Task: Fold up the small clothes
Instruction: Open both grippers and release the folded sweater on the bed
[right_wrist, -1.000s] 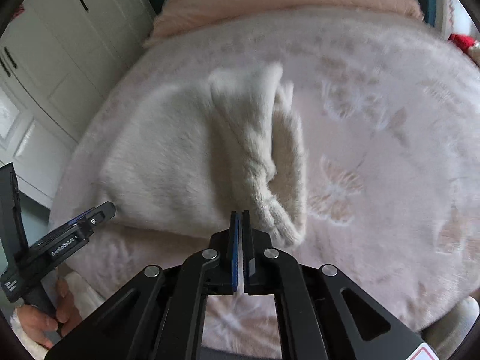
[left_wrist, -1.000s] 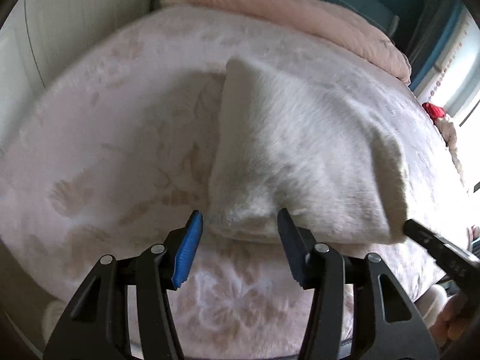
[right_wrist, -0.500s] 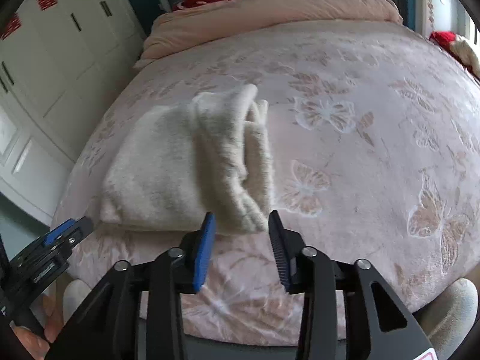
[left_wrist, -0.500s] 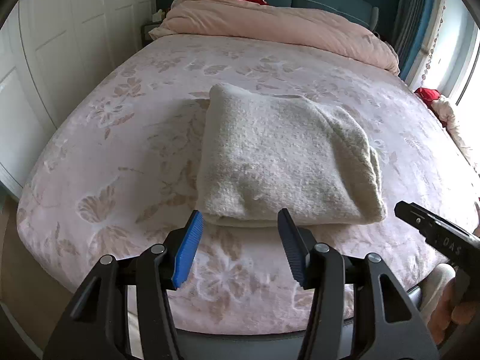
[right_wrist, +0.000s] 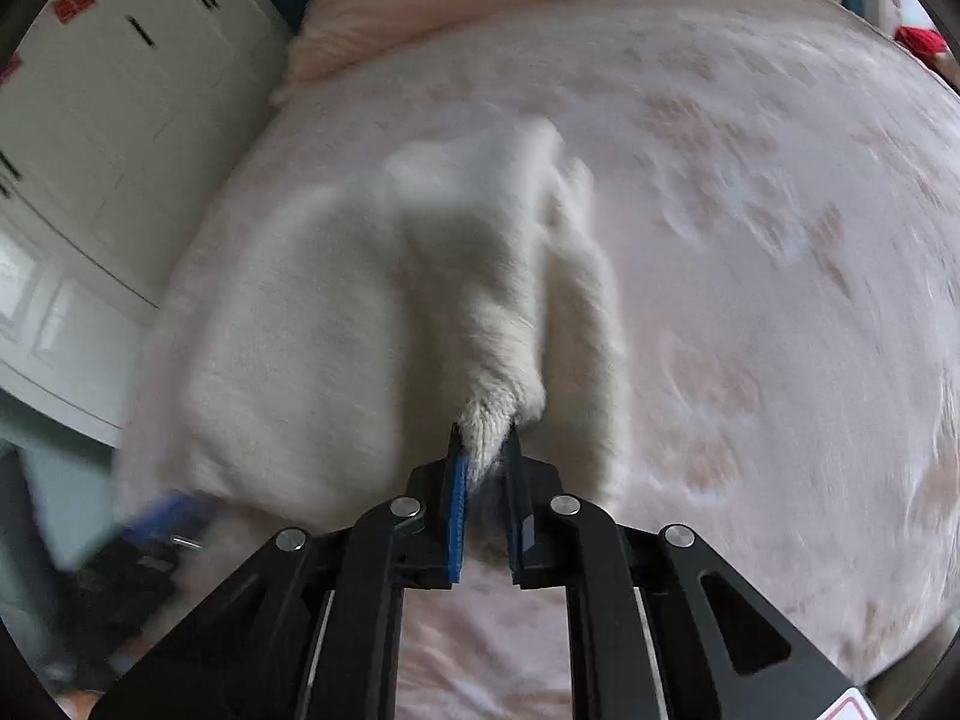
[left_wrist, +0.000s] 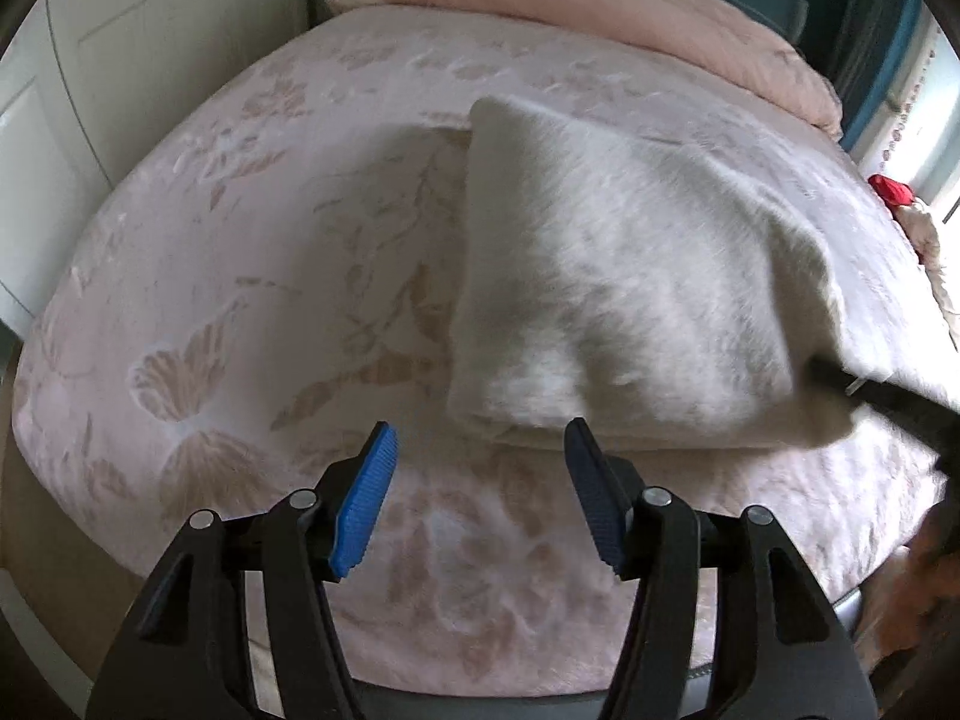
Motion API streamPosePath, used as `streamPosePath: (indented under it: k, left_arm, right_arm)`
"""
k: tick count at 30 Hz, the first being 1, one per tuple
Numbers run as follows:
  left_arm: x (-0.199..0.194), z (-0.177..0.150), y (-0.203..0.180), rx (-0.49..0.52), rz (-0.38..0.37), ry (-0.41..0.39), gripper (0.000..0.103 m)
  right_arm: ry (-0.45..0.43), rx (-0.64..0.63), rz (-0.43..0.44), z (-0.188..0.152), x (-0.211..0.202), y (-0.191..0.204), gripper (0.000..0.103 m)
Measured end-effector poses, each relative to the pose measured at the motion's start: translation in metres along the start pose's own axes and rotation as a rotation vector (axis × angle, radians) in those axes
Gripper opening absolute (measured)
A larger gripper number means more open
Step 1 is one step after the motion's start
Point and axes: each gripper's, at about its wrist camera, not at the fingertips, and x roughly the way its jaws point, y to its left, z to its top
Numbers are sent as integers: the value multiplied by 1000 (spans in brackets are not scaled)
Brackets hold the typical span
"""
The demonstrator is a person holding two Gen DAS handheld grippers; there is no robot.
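Right gripper now closing on sweater corner, released half a second ago; left gripper opening wider, empty, just short of sweater.

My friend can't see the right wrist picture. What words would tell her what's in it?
The right gripper is closing on a corner of a fluffy cream sweater that lies folded on a pink butterfly-print bed. White wardrobe doors stand at the left, and the picture is blurry.

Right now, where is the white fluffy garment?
The white garment lies folded on the pink bed cover, ahead of the left tool; the closing right tool pinches its near corner.
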Motion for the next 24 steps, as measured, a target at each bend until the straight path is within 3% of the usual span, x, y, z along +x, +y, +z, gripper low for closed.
streamPosePath:
  k: [3, 5, 6, 9, 11, 13, 15, 17, 22, 24]
  left_arm:
    - [1, 0, 4, -1, 3, -4, 56]
    - [3, -1, 5, -4, -1, 4, 56]
    - [5, -1, 6, -8, -5, 9, 56]
    - [5, -1, 7, -30, -24, 13, 56]
    - [2, 1, 10, -38, -42, 8, 60]
    - [-5, 1, 13, -33, -35, -15, 67]
    - [-7, 3, 14, -27, -28, -35, 71]
    - [-1, 6, 14, -14, -1, -28, 73]
    - [17, 3, 12, 29, 75, -3, 76]
    - [17, 0, 16, 14, 23, 13, 74]
  right_arm:
    - [-195, -111, 57, 22, -61, 35, 10]
    - [-215, -129, 69, 27, -69, 34, 10]
    - [-194, -125, 47, 27, -60, 28, 10]
    - [52, -60, -133, 6, 21, -26, 11]
    - [41, 6, -74, -4, 22, -41, 14]
    - [-2, 42, -25, -2, 6, -41, 29]
    - [-12, 46, -24, 4, -2, -38, 52]
    - [-11, 57, -13, 9, -2, -39, 62]
    - [66, 172, 39, -1, 17, -64, 67]
    - [83, 234, 70, -4, 24, -75, 74]
